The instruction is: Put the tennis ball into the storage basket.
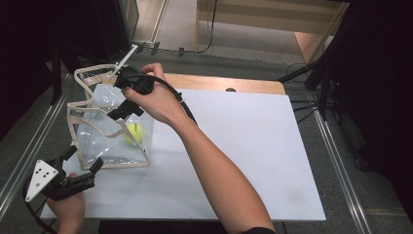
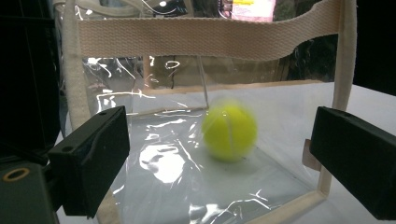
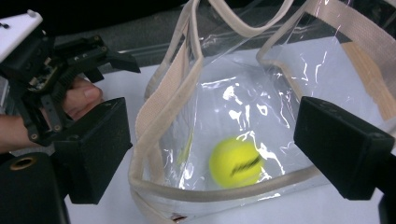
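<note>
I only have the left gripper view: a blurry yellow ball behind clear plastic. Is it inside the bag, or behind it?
Observer: Inside. The right gripper view looks down through the bag's open top at the tennis ball on the floor of the clear bag.
Operator: Where is the right gripper?
Observer: Above the bag's mouth, the right gripper has its jaws apart, holding nothing.
Operator: And mine?
Observer: The left gripper is open, just outside the bag's near bottom corner.

Both grippers, left [image 1: 83, 161] and right [image 1: 130, 108], with jaws spread wide.
</note>
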The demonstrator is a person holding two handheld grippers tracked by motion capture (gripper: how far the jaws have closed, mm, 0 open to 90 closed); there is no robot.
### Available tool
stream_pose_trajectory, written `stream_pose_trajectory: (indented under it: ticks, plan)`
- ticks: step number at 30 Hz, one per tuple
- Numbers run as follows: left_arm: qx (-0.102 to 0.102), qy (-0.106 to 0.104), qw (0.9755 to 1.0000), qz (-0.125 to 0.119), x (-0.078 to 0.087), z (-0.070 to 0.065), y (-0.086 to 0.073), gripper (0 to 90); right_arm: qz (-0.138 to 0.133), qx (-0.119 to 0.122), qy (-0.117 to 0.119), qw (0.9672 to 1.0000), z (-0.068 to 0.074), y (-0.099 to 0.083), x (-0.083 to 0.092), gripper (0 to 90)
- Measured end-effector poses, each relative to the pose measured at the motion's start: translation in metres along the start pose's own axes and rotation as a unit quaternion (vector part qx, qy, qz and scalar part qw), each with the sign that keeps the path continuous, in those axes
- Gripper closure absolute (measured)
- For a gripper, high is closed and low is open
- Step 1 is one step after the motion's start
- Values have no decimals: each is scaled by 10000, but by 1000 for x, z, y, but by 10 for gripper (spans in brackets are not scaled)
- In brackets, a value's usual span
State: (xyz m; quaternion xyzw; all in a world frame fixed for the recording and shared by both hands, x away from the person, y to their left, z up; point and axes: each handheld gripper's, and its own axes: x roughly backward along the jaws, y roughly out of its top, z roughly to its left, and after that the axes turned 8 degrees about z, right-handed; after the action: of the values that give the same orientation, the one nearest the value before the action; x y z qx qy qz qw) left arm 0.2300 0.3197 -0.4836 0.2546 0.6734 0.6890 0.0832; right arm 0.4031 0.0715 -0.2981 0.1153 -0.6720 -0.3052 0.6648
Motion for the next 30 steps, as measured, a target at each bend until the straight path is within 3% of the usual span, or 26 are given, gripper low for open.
stream_pose_trajectory:
  ticks: [2,3,10,20,30]
  plan:
    - [0,-1,10000,2,0,0,0,53,-123,-28,-50,9999,1,-4,3,69]
    - [-12,-4,10000,6,0,0,0,53,-162,11,-87,9998,2,-7,5,5]
    - [-27,0,10000,14,0,0,0,54,-343,-212,-280,9988,1,-25,11,0]
    - [-8,-2,10000,10,-1,-1,0,53,-499,-350,-439,9972,1,-49,13,0]
    - [-46,-7,10000,20,-1,-1,0,53,-595,-374,-554,9960,6,-72,2,0]
